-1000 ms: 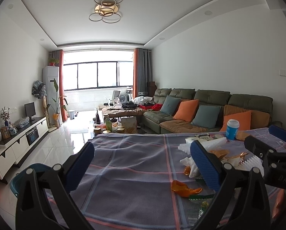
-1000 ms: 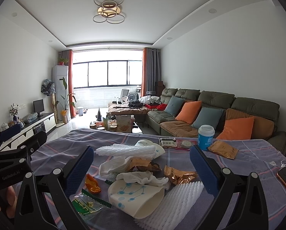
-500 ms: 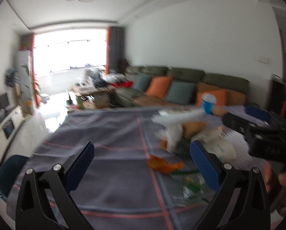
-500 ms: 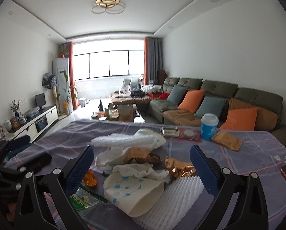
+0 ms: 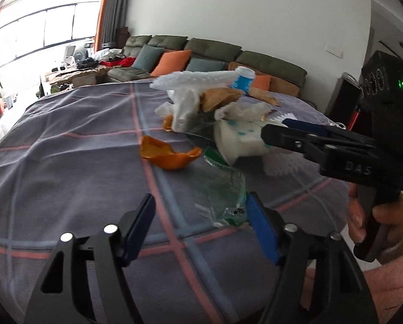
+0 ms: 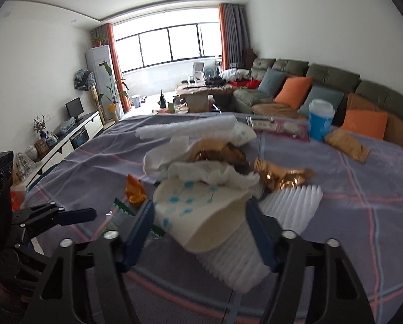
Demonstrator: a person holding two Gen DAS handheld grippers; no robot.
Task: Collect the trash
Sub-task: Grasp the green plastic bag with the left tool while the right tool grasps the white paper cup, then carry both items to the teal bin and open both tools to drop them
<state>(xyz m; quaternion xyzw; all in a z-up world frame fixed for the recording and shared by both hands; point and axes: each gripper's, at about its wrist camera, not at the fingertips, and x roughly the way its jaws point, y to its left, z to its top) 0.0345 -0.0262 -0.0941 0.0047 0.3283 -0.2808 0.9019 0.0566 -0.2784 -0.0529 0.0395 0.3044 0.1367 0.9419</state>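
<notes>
A heap of trash lies on the purple checked tablecloth [image 5: 66,145]. An orange peel [image 5: 169,155] and a clear green plastic wrapper [image 5: 223,197] lie nearest my left gripper [image 5: 198,226], which is open and low over the cloth, its right pad beside the wrapper. My right gripper [image 6: 201,224] is open, its jaws on either side of a tipped paper cup with blue dots [image 6: 198,213]. That cup rests on white corrugated foam [image 6: 282,216]. Crumpled tissues [image 6: 198,167], gold wrappers [image 6: 279,175] and a foam roll [image 6: 188,129] lie behind.
A blue lidded cup [image 6: 320,120], a brown packet [image 6: 347,144] and a pink pack [image 6: 288,128] stand at the far side of the table. A green sofa with orange cushions [image 6: 296,91] runs along the right wall. A TV cabinet [image 6: 66,140] is at the left.
Both grippers have dropped and moved in toward the trash. The left has swung right to the wrapper and peel. The right has closed in around the paper cup.
</notes>
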